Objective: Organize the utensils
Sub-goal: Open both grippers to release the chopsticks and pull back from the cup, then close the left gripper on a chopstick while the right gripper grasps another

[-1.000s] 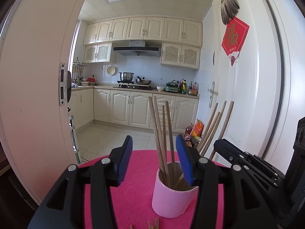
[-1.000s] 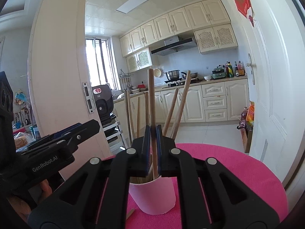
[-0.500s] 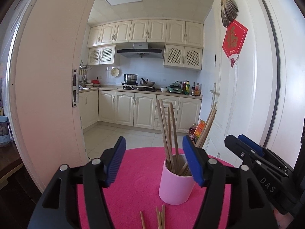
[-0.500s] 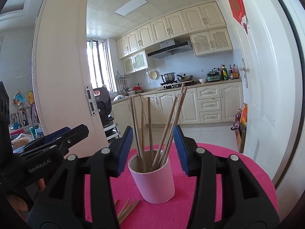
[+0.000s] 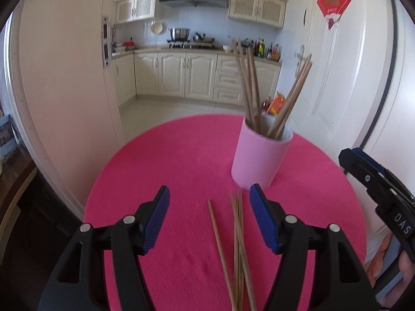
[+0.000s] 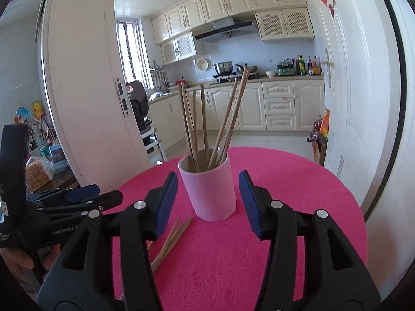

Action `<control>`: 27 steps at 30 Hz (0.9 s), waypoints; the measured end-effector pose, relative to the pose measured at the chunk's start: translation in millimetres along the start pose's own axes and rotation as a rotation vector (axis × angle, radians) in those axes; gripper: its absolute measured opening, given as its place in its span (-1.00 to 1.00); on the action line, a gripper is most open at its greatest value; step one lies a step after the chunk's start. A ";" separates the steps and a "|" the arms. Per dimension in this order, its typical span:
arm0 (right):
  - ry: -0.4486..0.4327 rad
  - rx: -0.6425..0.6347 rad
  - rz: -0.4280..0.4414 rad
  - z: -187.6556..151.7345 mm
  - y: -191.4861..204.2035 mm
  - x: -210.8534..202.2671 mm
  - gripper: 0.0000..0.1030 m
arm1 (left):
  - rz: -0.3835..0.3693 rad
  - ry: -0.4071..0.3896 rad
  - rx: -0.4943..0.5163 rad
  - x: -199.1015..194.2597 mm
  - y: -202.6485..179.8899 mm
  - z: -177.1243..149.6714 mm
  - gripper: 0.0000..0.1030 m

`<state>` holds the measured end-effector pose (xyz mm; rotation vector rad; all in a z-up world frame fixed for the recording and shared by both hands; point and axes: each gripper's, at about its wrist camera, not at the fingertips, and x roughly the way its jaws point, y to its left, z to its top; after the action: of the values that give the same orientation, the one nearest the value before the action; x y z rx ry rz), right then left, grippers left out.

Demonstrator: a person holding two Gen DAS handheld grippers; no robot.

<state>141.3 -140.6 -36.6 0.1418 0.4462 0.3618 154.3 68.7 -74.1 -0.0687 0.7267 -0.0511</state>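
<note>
The left gripper (image 5: 209, 207) is held with its blue-padded jaws spread apart and nothing between the pads. It is positioned above a round pink table (image 5: 168, 160). A loose bundle of wooden chopsticks (image 5: 237, 243) is laid flat on the table directly ahead of and below the jaws, nearer the right pad than the left; whether it is touched by the pad cannot be told. A pink cup (image 5: 259, 158) is stood upright beyond the bundle, ahead and to the right of the left gripper, and further chopsticks (image 5: 250, 88) are leaned inside it.

The right gripper (image 6: 208, 202) is likewise held wide, empty. In its view the pink cup (image 6: 211, 194) is framed between the two pads without contact. The loose chopsticks (image 6: 172, 235) are seen on the table beside its left pad, below the cup. The left gripper (image 6: 77, 199) is visible at the left edge.
</note>
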 end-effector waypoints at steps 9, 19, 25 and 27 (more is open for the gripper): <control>0.249 0.004 0.023 -31.1 12.0 25.4 -0.04 | -0.034 0.304 -0.068 38.5 13.0 -39.6 0.22; 0.337 0.008 0.040 -38.3 21.4 32.2 -0.04 | -0.071 0.401 -0.106 56.0 1.7 -43.7 -0.33; 0.396 0.029 0.060 -43.4 20.8 40.3 -0.04 | -0.080 0.404 -0.142 59.0 9.3 -45.3 -0.89; 0.423 0.035 0.075 -45.5 22.9 45.0 -0.04 | -0.084 0.393 -0.153 56.3 13.3 -46.3 -0.90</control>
<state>151.7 -100.1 -90.2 0.1162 0.8665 0.4592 165.8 75.8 -146.9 -0.2405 1.1202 -0.0902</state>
